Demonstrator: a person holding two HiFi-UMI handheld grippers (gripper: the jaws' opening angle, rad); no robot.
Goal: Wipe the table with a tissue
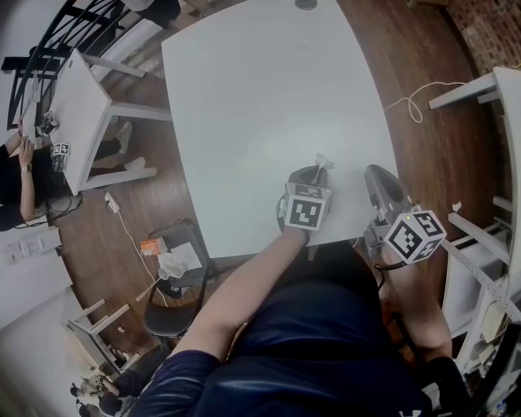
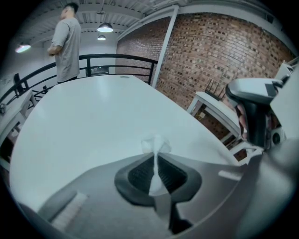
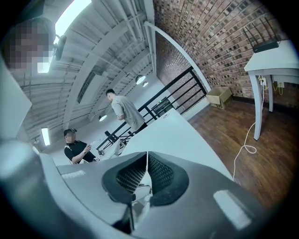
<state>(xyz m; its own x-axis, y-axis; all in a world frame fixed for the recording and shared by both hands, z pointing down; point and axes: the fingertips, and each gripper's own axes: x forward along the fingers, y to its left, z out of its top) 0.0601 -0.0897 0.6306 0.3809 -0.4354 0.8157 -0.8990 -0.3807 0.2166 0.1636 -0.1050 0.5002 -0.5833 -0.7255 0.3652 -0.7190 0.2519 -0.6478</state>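
- Left gripper (image 2: 155, 159): jaws clamped on the tissue (image 2: 156, 144). A thin strip of it runs down between the ribbed pads, and a crumpled tuft sticks out past the tips.
- In the head view the tissue is over the white table (image 1: 260, 89), near the person's edge and right of centre. The gripper is angled down at the surface.
- Can't tell whether the tuft is pressing on the tabletop or just above it.
- Right gripper (image 3: 146, 158): jaws together with only a thin seam at the tips, nothing between them.
- In the head view the right gripper sits at the table's near right corner, just beside the left one and not touching it. Its body also shows at the right edge of the left gripper view.
- The tabletop ahead of both grippers is plain white. There is a small dark round spot (image 1: 306, 4) at the far edge.
- Background: brick wall (image 2: 224, 46), black railing (image 2: 117, 58), wooden floor (image 3: 261, 154) with a loose white cable (image 3: 246, 145), and a white side table (image 3: 275, 58).
- One person stands (image 2: 67, 44) past the far end of the table. Another sits (image 3: 77, 148) off to the left in the right gripper view.
- A black chair (image 1: 175, 281) stands on the floor left of the person's arm.
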